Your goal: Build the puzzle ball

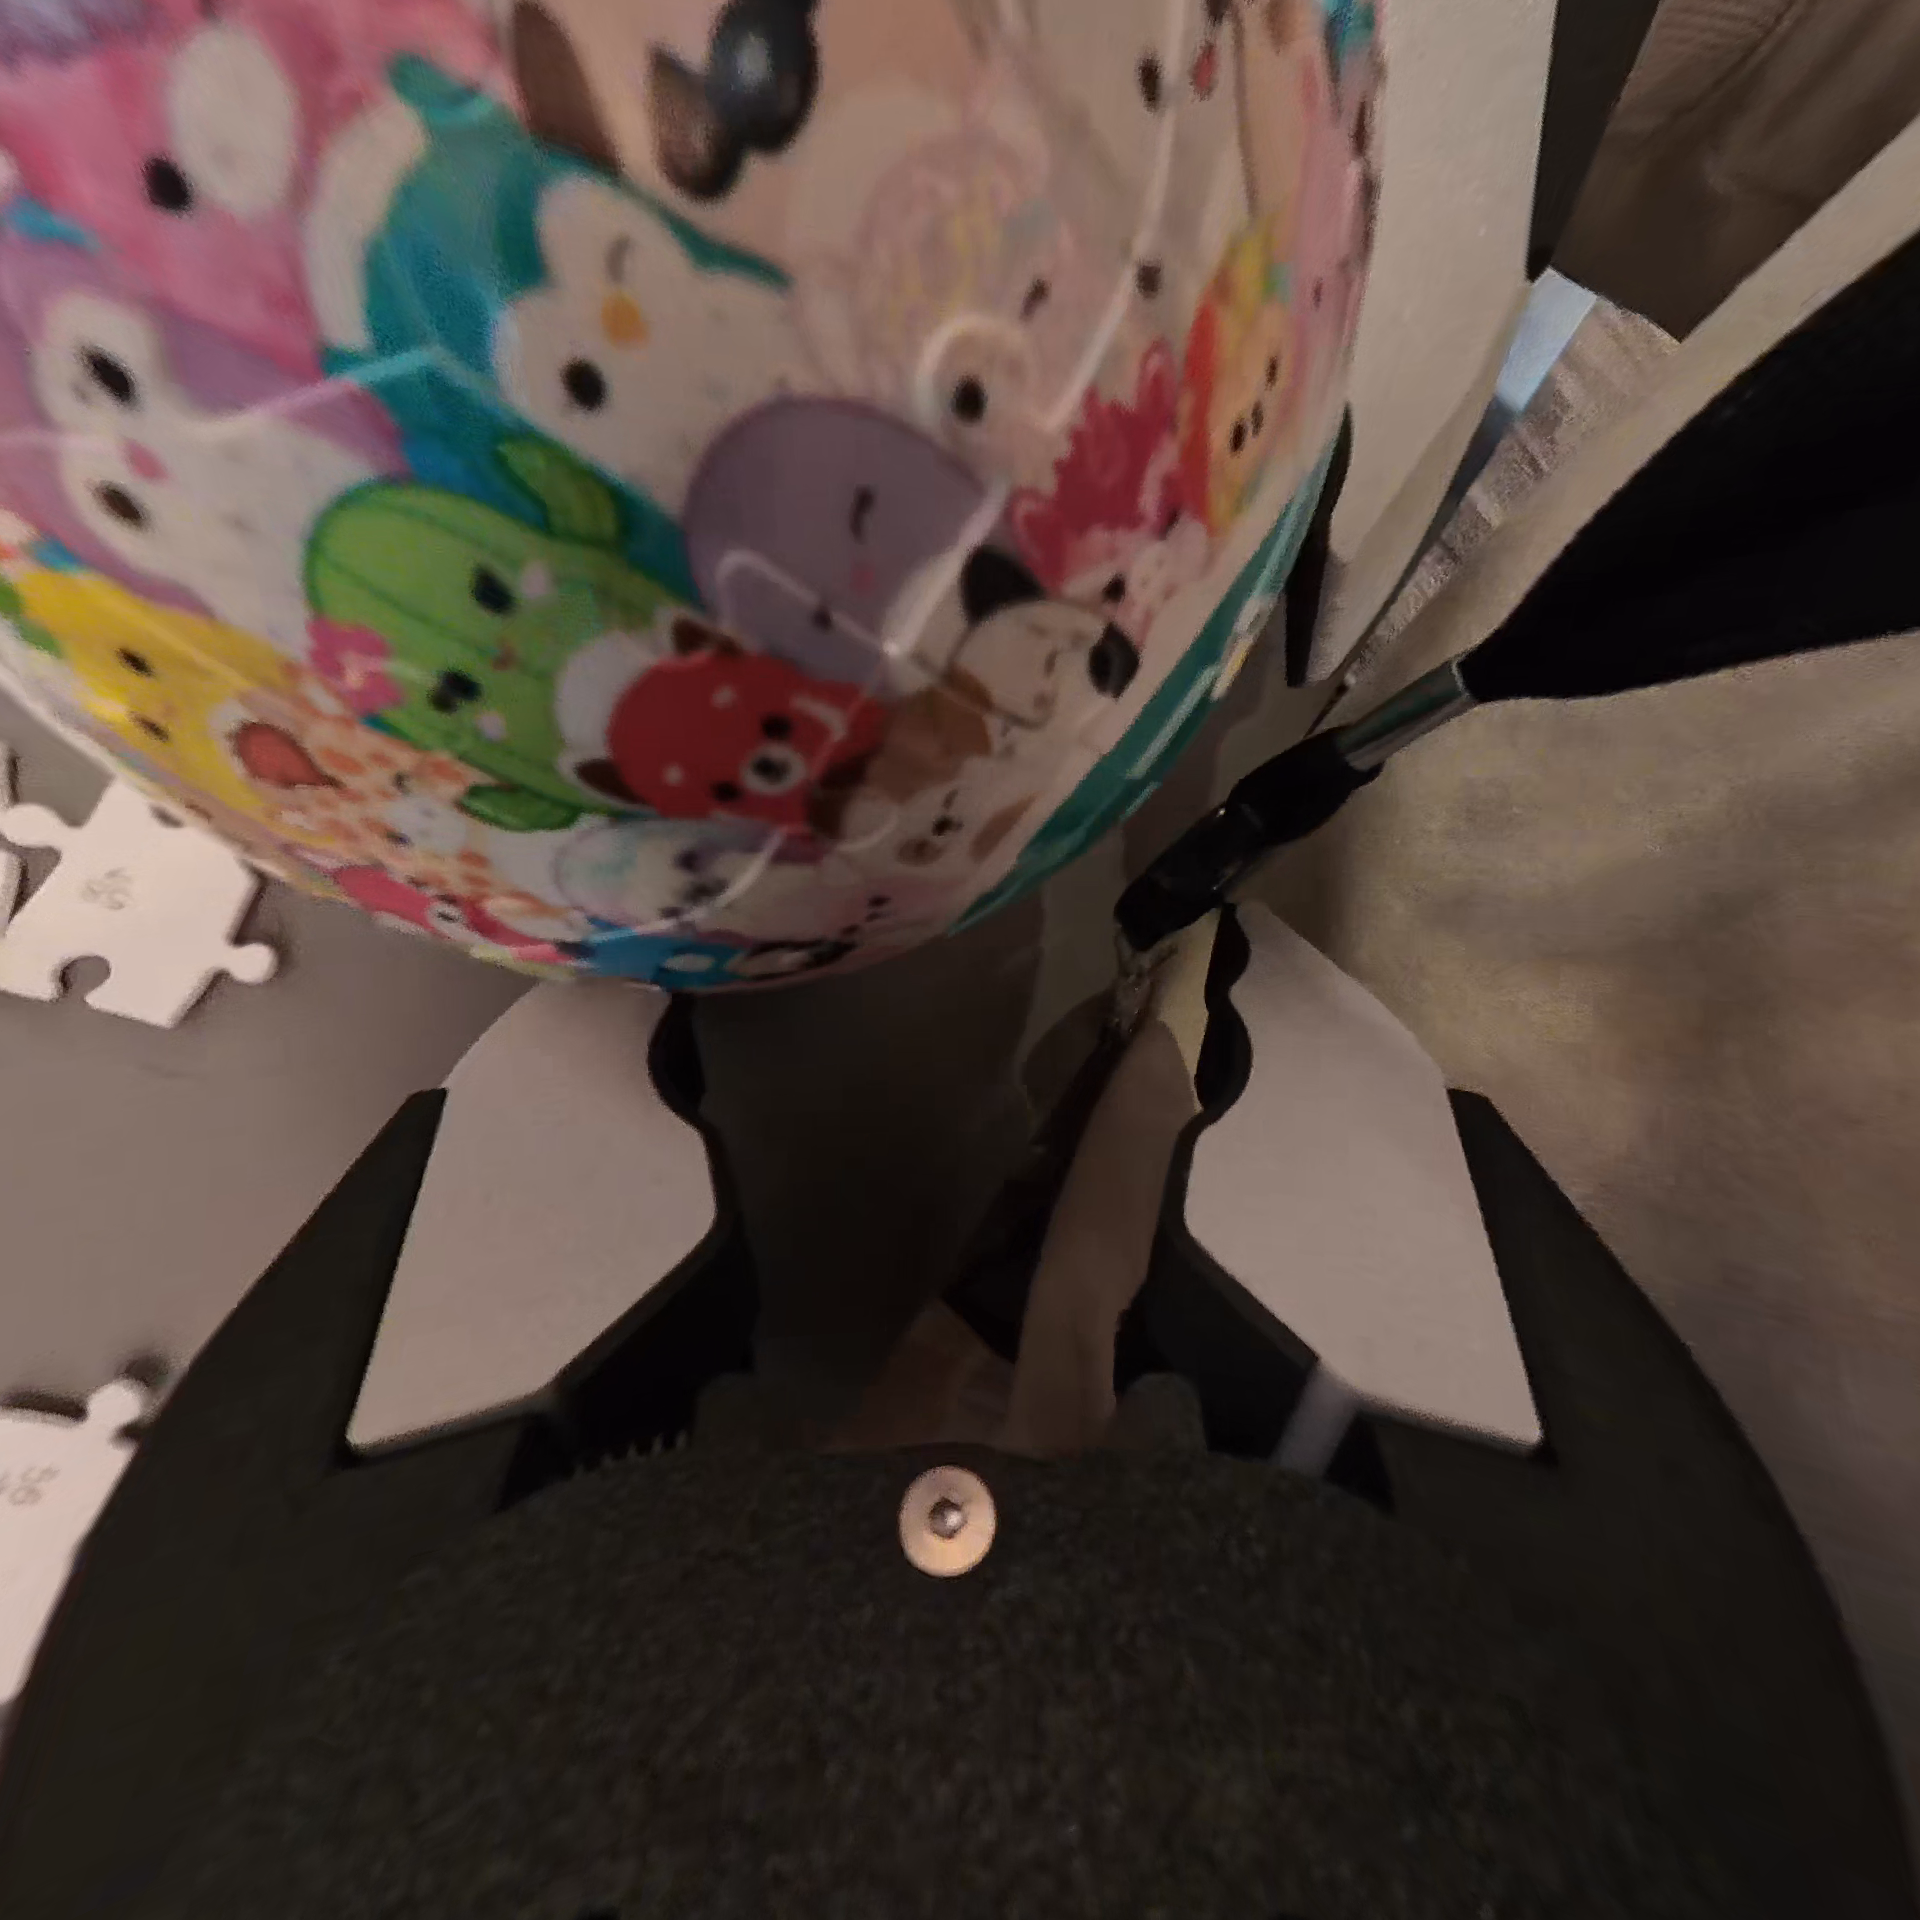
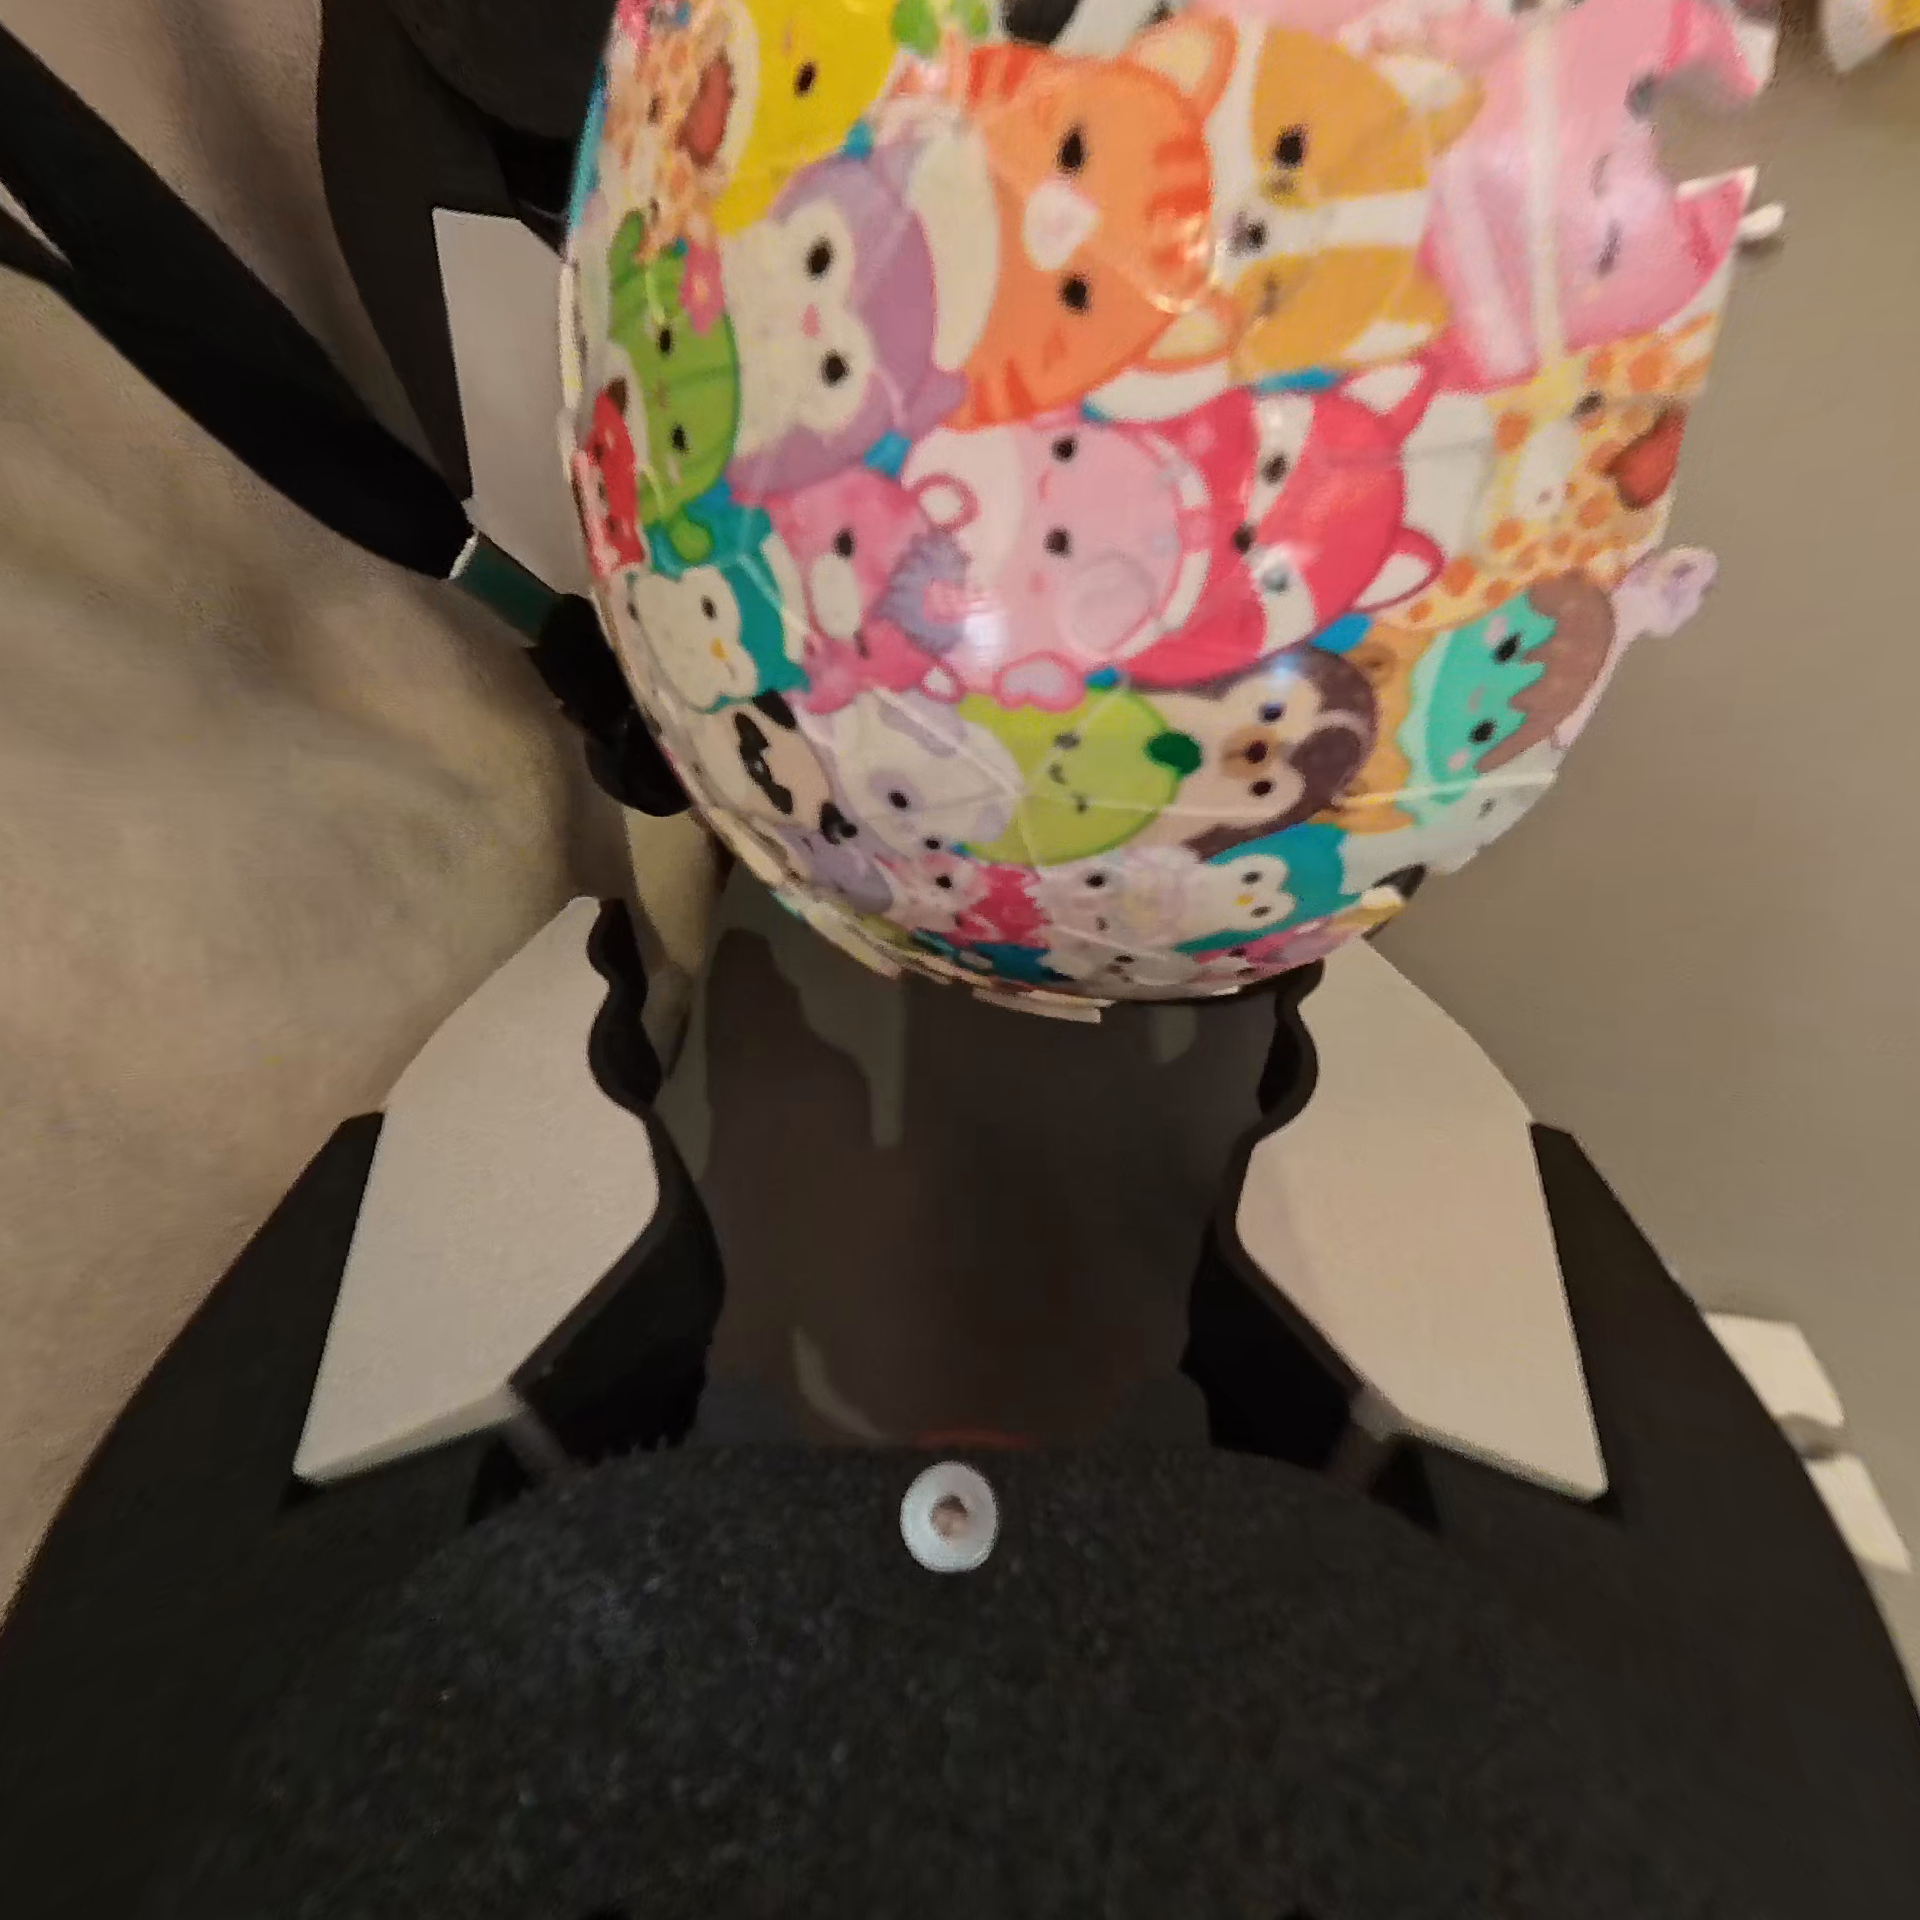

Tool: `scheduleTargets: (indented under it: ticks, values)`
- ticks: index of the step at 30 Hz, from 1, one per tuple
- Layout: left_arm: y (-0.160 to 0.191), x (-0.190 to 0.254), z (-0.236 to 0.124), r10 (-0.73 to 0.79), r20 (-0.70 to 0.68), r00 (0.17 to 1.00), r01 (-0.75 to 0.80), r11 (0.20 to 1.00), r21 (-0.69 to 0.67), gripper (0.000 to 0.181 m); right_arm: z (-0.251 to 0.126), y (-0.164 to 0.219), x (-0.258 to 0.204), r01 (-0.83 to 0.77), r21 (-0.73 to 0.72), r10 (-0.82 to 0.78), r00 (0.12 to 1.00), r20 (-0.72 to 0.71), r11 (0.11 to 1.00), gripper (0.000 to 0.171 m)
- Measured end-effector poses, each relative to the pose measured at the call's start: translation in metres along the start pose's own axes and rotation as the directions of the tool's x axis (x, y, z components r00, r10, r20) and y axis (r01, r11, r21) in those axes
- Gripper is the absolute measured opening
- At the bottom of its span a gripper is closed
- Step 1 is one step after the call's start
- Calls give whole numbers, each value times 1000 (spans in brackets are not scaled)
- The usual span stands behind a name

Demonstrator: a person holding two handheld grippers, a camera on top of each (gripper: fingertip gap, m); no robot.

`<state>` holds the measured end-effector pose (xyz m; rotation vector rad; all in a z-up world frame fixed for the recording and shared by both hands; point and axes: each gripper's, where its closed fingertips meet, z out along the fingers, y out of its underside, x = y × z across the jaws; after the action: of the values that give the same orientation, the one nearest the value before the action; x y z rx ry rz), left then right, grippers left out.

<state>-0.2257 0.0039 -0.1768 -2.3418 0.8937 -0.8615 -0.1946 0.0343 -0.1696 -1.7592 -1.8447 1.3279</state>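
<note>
The puzzle ball (image 1: 623, 468) is a glossy sphere printed with colourful cartoon animals and fills the top of both views. In the left wrist view it sits between the wide-spread fingers of my left gripper (image 1: 951, 977). Its right edge lies against the right finger (image 1: 1455, 260), and it hides the left finger's tip. In the right wrist view the ball (image 2: 1091, 520) sits in my right gripper (image 2: 945, 966) against the left finger (image 2: 499, 239), and the right fingertip is hidden behind it. The ball's right side ends in a jagged open edge (image 2: 1704, 582).
Loose white face-down puzzle pieces (image 1: 135, 914) (image 1: 52, 1455) lie on the grey table (image 1: 208, 1195) at the left. A person's beige garment (image 1: 1610, 935) and a black lanyard with a clasp (image 1: 1226, 831) are close behind the ball. A white object (image 2: 1777, 1413) lies at the right.
</note>
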Motion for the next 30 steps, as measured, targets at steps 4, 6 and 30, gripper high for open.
scheduleTargets:
  ticks: [4,6,30]
  values:
    - [-2,-2,1,45,-48,998,-47,998,-50,94,-4,5,-7,-47,28,48,998,-32,999,114]
    - [-3,-4,1,64,-74,995,-69,995,-71,94,-5,7,-10,-70,45,72,996,-53,997,114]
    - [-5,-10,-13,81,-164,983,-103,986,-128,78,-54,21,-6,-104,163,131,978,-164,981,66]
